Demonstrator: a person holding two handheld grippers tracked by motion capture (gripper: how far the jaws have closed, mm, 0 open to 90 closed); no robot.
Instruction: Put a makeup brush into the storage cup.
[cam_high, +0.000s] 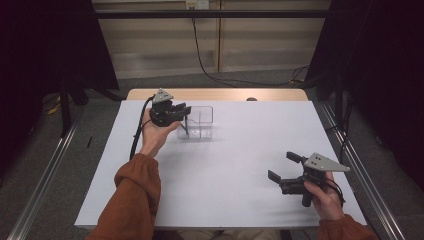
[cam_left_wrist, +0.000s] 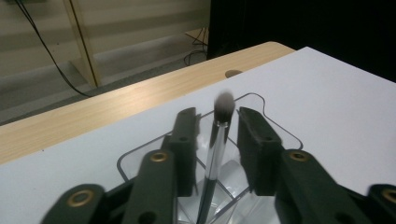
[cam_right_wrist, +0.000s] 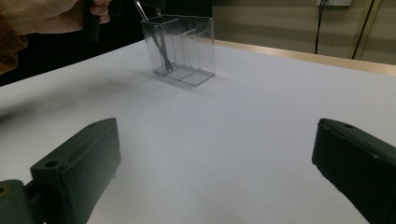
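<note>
- Between the fingers (cam_left_wrist: 187, 140) of the left gripper (cam_left_wrist: 215, 140) stands a makeup brush (cam_left_wrist: 215, 149), leaning, its dark bristle head up and its handle down in a clear organizer (cam_high: 200, 122).
- Beside the brush there is a gap at each pad: the fingers stand apart and neither presses on the silver ferrule.
- Below the fingertips, the brush handle rests in one end compartment of the organizer, the one nearest the left hand (cam_high: 152, 135), as the right gripper view (cam_right_wrist: 161, 44) shows it.
- Under the organizer lies a white table (cam_high: 235, 165); the organizer sits near the far edge, just in front of a wooden strip (cam_left_wrist: 93, 112).
- Around the left gripper's body the left hand closes from below, with an orange sleeve (cam_high: 132, 200) behind it.
- Well apart from the organizer, toward the near right corner of the table, the right gripper (cam_high: 282, 167) is held low in the right hand (cam_high: 322, 195).
- Between its fingers (cam_right_wrist: 79, 163) is only bare table: they stand wide apart and hold nothing.
</note>
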